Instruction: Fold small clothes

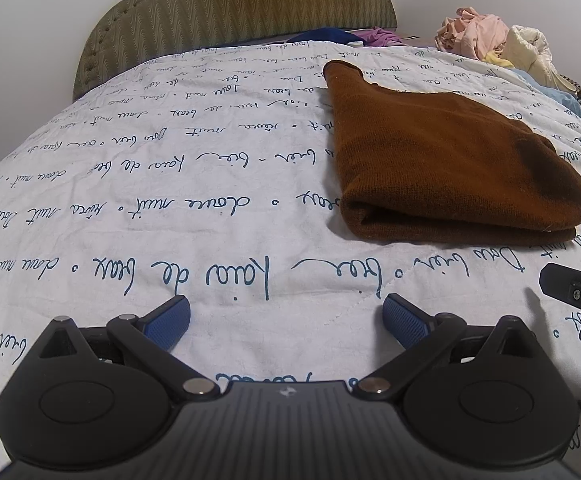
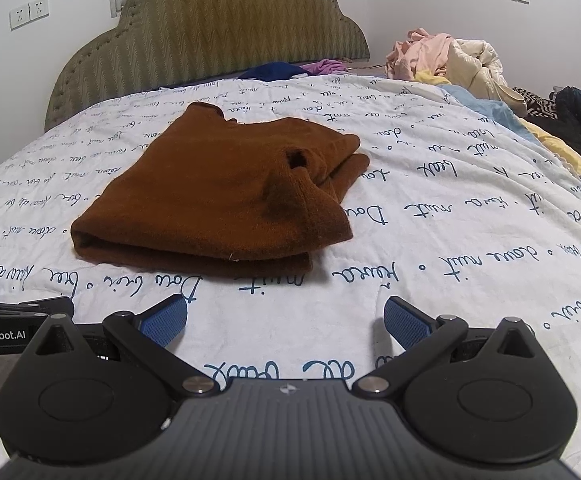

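Left gripper [image 1: 286,316]: jaws spread wide, nothing between them, held low over the bed's quilt [image 1: 130,208]. Right gripper [image 2: 286,318]: likewise wide apart and empty, close beside the left one; each unit shows at the edge of the other's view. Two grippers in all, neither touching any cloth. Just beyond them lies the one garment in hand, a brown knit [image 2: 218,196], resting on the quilt near mid-bed, ahead and to the right in the left wrist view and ahead and slightly left in the right wrist view. It is doubled into a compact stack, with its folded edge facing the grippers and layers visible along that edge; a sleeve or cuff end sticks out at the far right side in the right wrist view, so the stack is not quite square. Judgement: this item's fold appears complete or nearly so, and the step in hand is the release and pull-back. The next move would call either for tucking in that loose end or for fetching another piece from the pile [image 2: 450,60] at the far right by the wall, which holds several garments, pink, cream, blue and dark, count not determinable. Further loose cloth, blue and purple, lies at the foot of the headboard [image 2: 210,20]. One headboard, one bed.
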`<state>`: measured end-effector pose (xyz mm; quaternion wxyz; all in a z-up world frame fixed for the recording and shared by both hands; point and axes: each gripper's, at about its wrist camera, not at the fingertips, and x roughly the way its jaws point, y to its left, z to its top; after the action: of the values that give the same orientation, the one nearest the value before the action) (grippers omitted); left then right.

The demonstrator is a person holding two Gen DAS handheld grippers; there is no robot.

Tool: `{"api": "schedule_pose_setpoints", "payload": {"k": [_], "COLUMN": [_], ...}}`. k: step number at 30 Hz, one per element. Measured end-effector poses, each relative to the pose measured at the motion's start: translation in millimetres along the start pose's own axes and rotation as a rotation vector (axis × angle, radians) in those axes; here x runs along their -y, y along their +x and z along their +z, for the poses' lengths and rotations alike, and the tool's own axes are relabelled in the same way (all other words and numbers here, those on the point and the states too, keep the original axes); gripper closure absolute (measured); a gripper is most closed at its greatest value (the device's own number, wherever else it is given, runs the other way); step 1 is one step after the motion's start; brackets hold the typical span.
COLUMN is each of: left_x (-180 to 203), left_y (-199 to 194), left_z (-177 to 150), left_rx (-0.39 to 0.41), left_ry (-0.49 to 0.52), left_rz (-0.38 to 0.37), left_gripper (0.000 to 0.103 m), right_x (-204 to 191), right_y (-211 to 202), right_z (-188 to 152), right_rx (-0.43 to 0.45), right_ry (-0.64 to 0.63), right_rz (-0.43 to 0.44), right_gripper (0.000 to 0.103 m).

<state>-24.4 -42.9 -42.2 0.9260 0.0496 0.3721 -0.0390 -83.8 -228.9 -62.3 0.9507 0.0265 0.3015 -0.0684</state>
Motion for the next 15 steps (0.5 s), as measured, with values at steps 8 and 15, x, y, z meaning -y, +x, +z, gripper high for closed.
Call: {"api": "schedule_pose_setpoints", "payload": {"k": [8,15], "left_x": [-0.2,-0.2], "left_y": [0.0,-1.1], "left_z": [-0.4,1.7], "left_rx": [0.001,-0.002], "left_ry": [0.0,-0.001], "left_rz": [0.0,-0.01], "left_gripper": [0.0,0.0], "right_x": [0.1,-0.7], "right_y": [-0.2,-1.6], "right_z": [0.1,1.2], "right_rx": [0.002,0.003], "right_ry": [0.0,-0.002], "right_rz": [0.001,0.002], "right_gripper": [0.0,0.0]}}
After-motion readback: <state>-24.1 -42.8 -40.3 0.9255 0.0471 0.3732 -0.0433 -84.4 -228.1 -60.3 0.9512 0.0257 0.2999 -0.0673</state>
